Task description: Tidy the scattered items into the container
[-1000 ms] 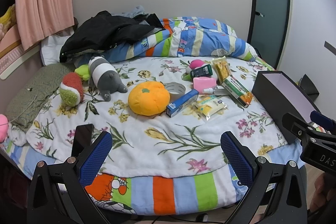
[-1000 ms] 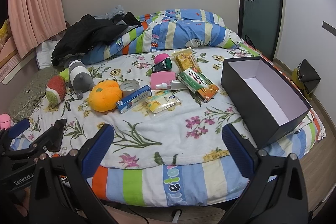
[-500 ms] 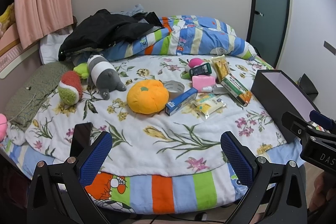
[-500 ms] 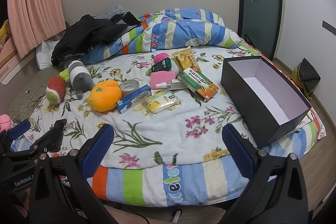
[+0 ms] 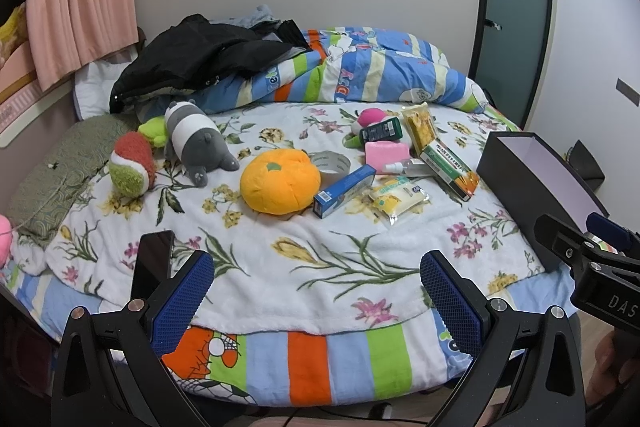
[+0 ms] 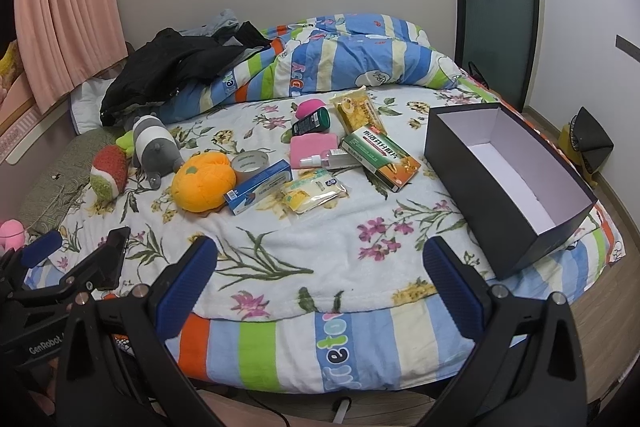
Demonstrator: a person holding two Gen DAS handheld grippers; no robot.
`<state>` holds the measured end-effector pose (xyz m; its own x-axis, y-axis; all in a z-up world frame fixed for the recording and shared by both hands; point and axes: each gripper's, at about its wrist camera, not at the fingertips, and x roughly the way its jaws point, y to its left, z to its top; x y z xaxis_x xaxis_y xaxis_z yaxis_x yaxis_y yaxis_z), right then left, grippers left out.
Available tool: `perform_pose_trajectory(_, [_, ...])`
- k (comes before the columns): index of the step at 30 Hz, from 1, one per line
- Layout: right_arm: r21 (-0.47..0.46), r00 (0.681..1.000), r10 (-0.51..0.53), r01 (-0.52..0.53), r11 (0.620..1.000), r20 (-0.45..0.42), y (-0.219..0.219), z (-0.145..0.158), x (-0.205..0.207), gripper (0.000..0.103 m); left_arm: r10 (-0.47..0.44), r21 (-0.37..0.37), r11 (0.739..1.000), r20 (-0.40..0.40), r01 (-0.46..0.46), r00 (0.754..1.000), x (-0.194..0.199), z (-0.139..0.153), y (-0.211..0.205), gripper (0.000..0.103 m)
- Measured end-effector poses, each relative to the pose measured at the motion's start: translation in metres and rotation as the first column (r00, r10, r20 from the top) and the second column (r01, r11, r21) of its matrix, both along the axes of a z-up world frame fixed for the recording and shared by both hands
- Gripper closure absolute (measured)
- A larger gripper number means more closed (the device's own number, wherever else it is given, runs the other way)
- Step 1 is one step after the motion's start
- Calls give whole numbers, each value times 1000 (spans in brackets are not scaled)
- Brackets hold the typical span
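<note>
A black open box (image 6: 516,195) with a white inside stands empty on the bed's right side; it also shows in the left wrist view (image 5: 532,183). Scattered on the floral blanket are an orange plush (image 6: 203,181), a blue carton (image 6: 258,187), a tape roll (image 6: 250,161), a yellow packet (image 6: 314,191), a green-orange carton (image 6: 380,158), a pink pad (image 6: 312,147), a spray bottle (image 6: 328,159), a dark green bottle (image 6: 311,122) and a yellow snack bag (image 6: 358,111). My left gripper (image 5: 316,303) and right gripper (image 6: 320,291) are open and empty at the bed's near edge.
A grey-white plush (image 5: 196,141), a red-green plush (image 5: 132,167) and a phone (image 5: 154,259) lie at the left. A striped duvet (image 5: 360,71) and a black jacket (image 5: 200,55) are piled at the back. A dark door (image 5: 512,7) stands at the right.
Both views have shifted slightly, with the bed a little lower in the left wrist view. Nothing on the bed has moved and both grippers stay open.
</note>
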<state>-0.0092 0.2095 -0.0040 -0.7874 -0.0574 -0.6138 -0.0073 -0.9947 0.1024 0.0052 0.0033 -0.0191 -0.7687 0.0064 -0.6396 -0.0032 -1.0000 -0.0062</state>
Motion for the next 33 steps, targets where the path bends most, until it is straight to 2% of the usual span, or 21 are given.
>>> perform_pose_trajectory(11, [-8, 1000, 14, -15, 1000, -2, -2, -3, -1, 0, 12, 2, 1000, 33, -12, 999, -5, -3, -6, 0])
perform_pose_trajectory(20, [-23, 998, 59, -58, 998, 9, -8, -15, -6, 0, 39, 58, 997, 108, -45, 993, -22, -14, -29, 0])
perform_pose_trajectory(33, [-38, 991, 132, -132, 990, -3, -11, -28, -10, 1, 27, 96, 994, 163, -44, 986, -39, -37, -47, 0])
